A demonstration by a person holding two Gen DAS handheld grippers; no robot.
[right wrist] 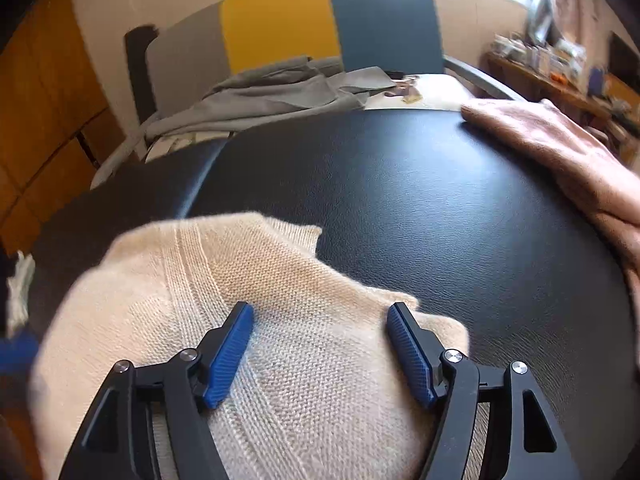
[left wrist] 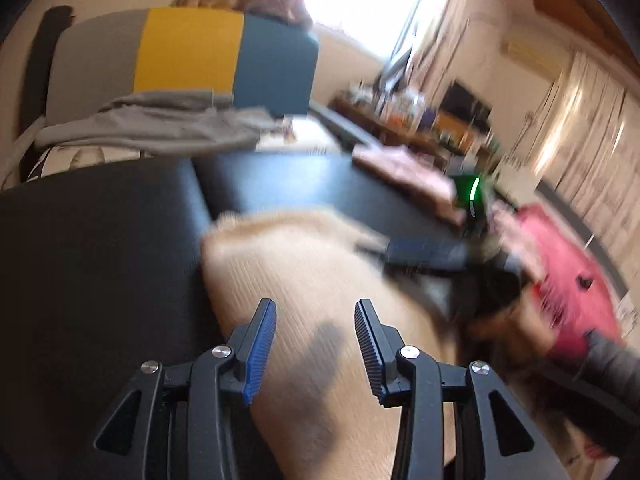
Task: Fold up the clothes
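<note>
A cream knitted sweater (right wrist: 304, 320) lies folded on a black padded surface (right wrist: 440, 208). My right gripper (right wrist: 320, 312) hovers open just over it, one blue-padded finger on each side of a fold, nothing pinched. In the left wrist view the same cream sweater (left wrist: 304, 280) fills the middle, blurred by motion. My left gripper (left wrist: 316, 308) stands open above it, empty. The right gripper (left wrist: 424, 252) shows there as a blurred blue bar at the sweater's right edge, held by a person's hand with a grey sleeve (left wrist: 612, 364).
A pinkish-brown garment (right wrist: 560, 148) lies at the right edge of the black surface. Behind stands a chair with a grey, yellow and teal back (right wrist: 304, 28), with grey clothing (right wrist: 272, 92) heaped on its seat. A red object (left wrist: 568, 264) sits right.
</note>
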